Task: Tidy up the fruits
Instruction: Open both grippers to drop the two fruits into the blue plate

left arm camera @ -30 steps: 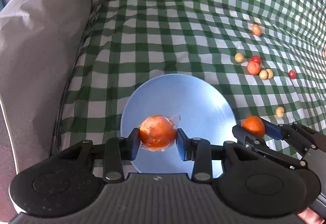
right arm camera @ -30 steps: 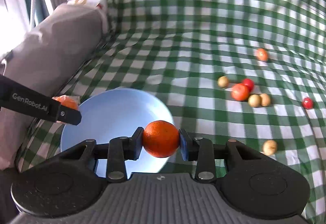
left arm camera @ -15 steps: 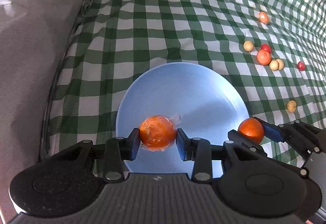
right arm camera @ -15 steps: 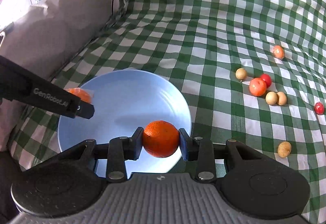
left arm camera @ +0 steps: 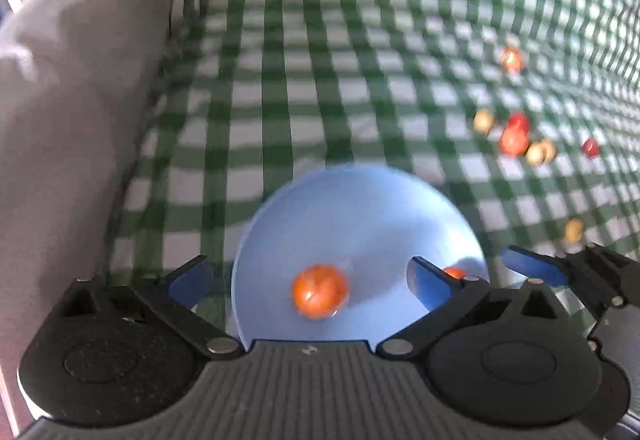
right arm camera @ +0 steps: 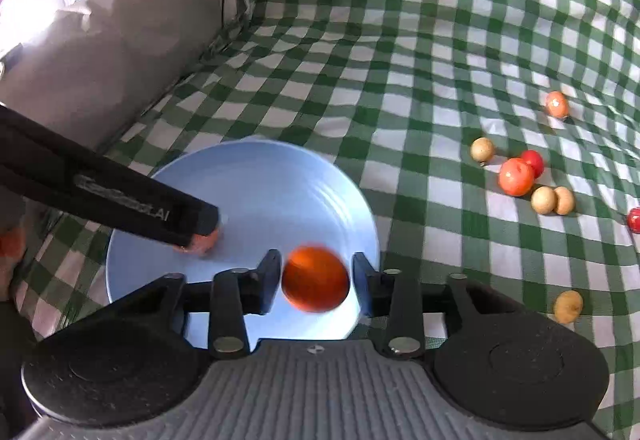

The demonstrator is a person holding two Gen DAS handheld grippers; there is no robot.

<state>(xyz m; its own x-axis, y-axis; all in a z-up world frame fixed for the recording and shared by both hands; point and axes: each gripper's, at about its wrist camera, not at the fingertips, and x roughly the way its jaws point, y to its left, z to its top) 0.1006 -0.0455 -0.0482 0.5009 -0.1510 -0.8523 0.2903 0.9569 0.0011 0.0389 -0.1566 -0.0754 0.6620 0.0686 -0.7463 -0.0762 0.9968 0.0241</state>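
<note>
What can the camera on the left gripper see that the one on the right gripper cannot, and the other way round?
Only the left view shows the left gripper with its blue pads spread wide, jaws opening, and the wrapped orange fruit loose between them.

Only the right view shows the right gripper from behind, jaws opening, with the plain round orange blurred between its pads, clear of both.

Both show the pale blue round plate, the green-and-white checked cloth, the grey cushion and the small scattered fruits.

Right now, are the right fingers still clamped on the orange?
No: the orange sits free over the blue plate, gaps showing beside both opening fingers.
</note>
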